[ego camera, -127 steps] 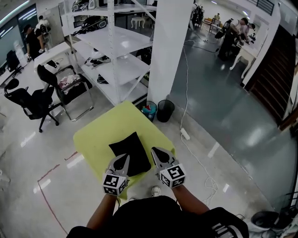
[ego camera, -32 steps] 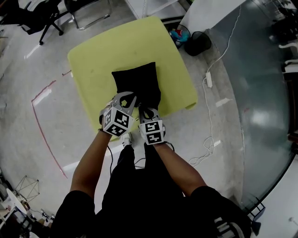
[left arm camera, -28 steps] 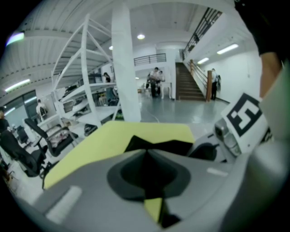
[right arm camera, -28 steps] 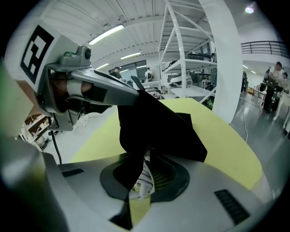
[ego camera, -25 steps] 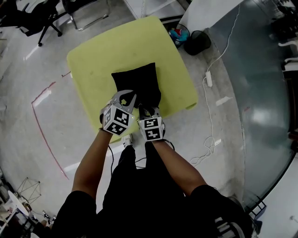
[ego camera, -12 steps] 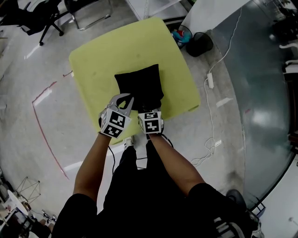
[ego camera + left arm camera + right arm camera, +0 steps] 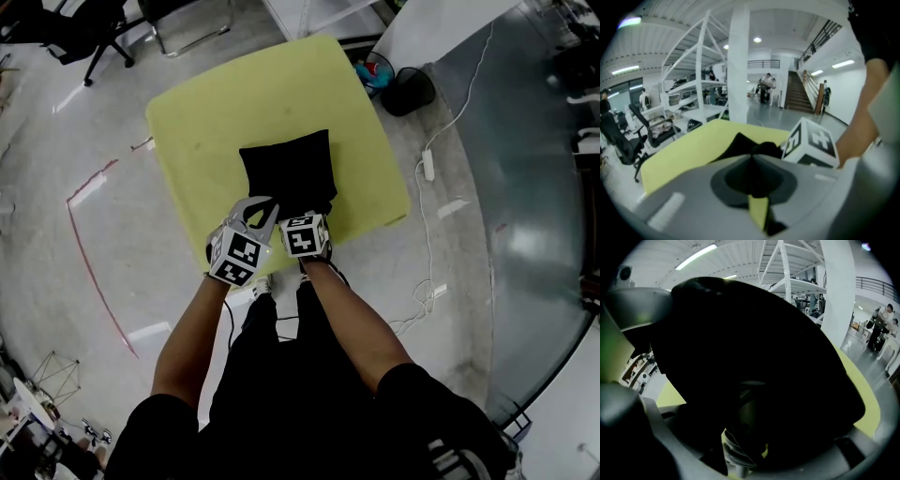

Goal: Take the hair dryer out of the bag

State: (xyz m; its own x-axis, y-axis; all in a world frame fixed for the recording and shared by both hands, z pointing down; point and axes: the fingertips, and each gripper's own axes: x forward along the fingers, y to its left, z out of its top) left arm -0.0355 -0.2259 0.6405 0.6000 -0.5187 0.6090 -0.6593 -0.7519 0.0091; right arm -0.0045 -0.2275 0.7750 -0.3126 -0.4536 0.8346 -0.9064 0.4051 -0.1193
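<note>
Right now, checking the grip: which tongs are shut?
The left tongs, shut on the black bag's near edge. The right tongs have just been opening, the bag between them unpressed.

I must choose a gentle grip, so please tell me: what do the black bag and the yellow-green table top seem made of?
The bag: probably soft matte black cloth; it folds and bulges, without shine. The table top: matte yellow-green, with rounded corners and faint marks; perhaps a cover or foam, I cannot tell which.

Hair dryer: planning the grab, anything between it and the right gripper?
Only the black bag covering the hair dryer; its ribbed part shows between the jaws of the right gripper, which have just been opening.
</note>
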